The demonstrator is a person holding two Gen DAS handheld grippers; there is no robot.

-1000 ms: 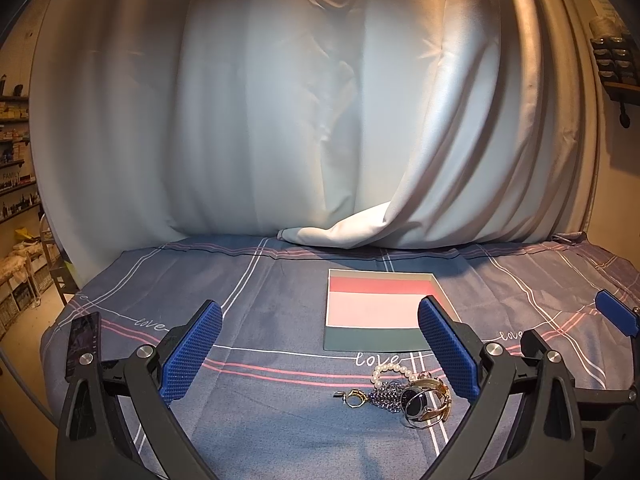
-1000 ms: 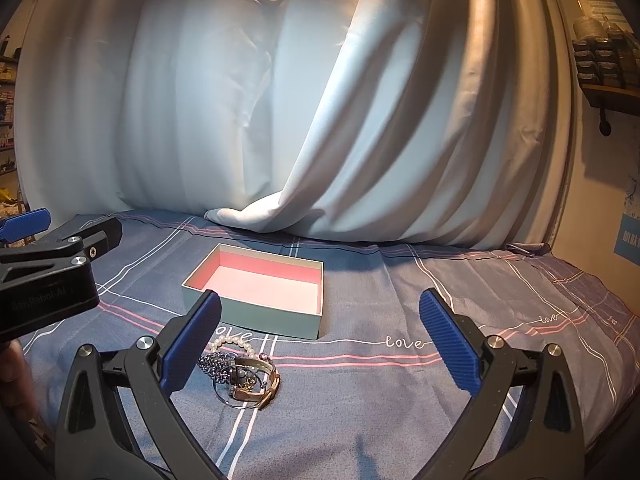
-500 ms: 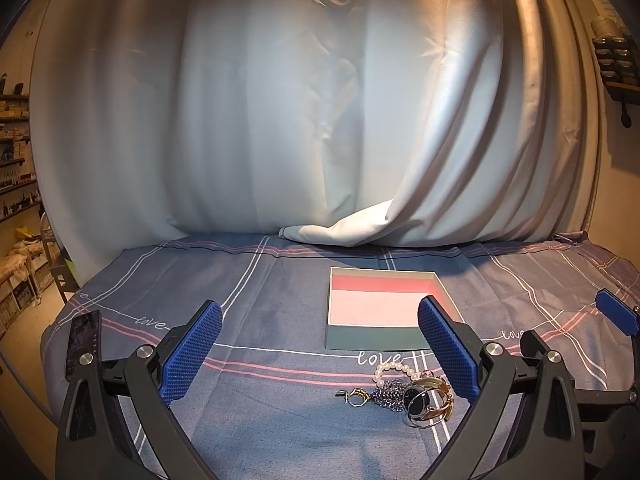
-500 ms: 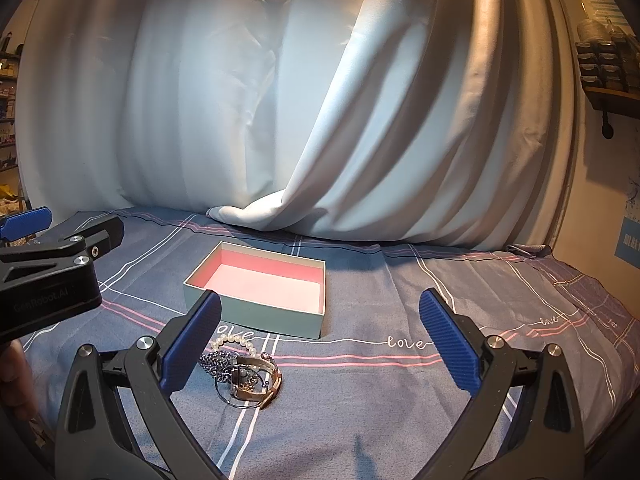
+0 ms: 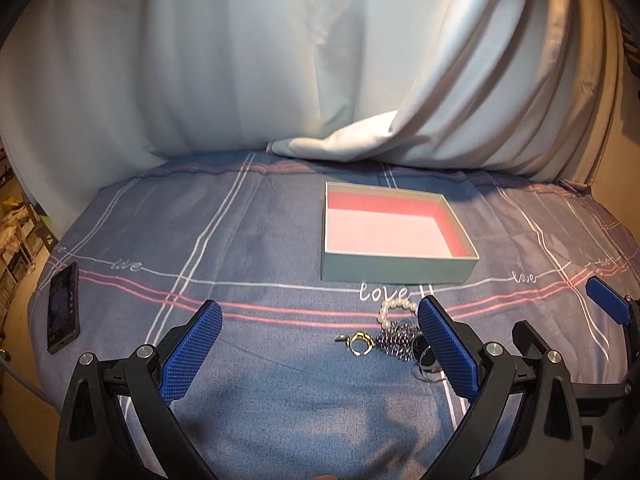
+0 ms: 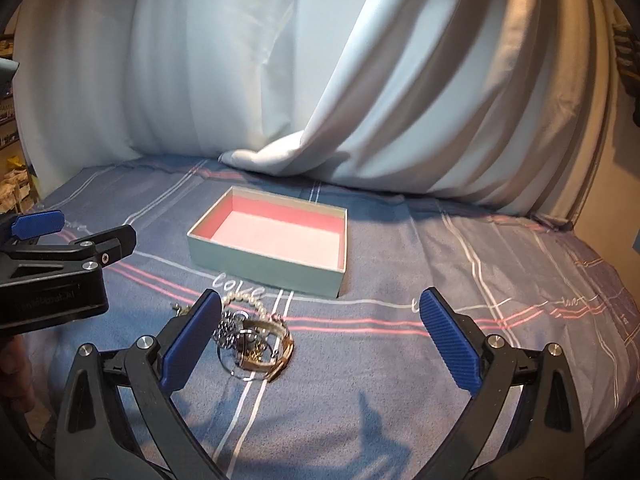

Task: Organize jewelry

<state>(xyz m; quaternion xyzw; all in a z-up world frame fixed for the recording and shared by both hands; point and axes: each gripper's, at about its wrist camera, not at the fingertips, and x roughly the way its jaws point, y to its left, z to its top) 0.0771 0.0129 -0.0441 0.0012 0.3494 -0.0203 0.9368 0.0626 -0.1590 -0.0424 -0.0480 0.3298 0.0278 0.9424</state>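
Observation:
An open teal box (image 5: 394,270) (image 6: 256,268) with a pink lining stands empty on the blue cloth. Just in front of it lies a small heap of jewelry: a pearl bracelet (image 5: 394,307) (image 6: 244,300), a dark bead chain (image 5: 396,340), a gold ring piece (image 5: 360,343) and a gold watch (image 6: 266,348). My left gripper (image 5: 320,354) is open, low over the cloth, with the heap by its right finger. My right gripper (image 6: 320,346) is open too, the heap beside its left finger. Neither holds anything.
A dark phone (image 5: 63,306) lies at the cloth's left edge. A pale curtain (image 5: 320,80) hangs behind the box, its hem resting on the cloth. The left gripper's body (image 6: 52,276) shows at the left of the right wrist view. Shelves stand far left.
Both grippers have moved forward and tilted down toward the box and jewelry, which now sit larger and higher in view. Both stay open.

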